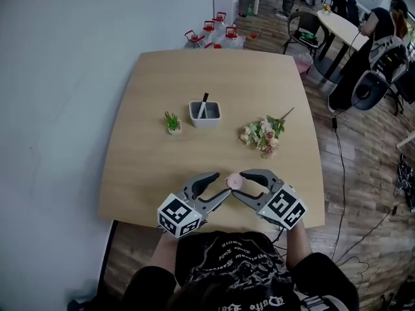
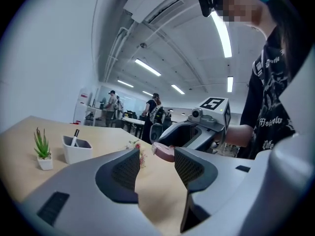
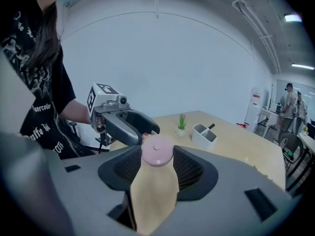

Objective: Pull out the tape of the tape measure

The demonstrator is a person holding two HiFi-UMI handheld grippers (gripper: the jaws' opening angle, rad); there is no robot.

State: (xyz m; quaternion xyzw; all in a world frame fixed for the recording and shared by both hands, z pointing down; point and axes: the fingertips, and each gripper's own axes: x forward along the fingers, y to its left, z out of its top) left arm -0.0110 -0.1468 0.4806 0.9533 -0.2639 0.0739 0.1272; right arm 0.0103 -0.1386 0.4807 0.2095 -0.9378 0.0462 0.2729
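The right gripper (image 3: pixel 156 158) pinches the pink tape measure (image 3: pixel 157 150) over the near edge of the table (image 1: pixel 194 83). The left gripper (image 2: pixel 156 164) gapes empty just beside it; I can't make out the tape's tab. Clamping the case instead could twist it loose.

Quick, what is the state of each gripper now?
Left gripper: open, empty.
Right gripper: closed on the pink tape measure.
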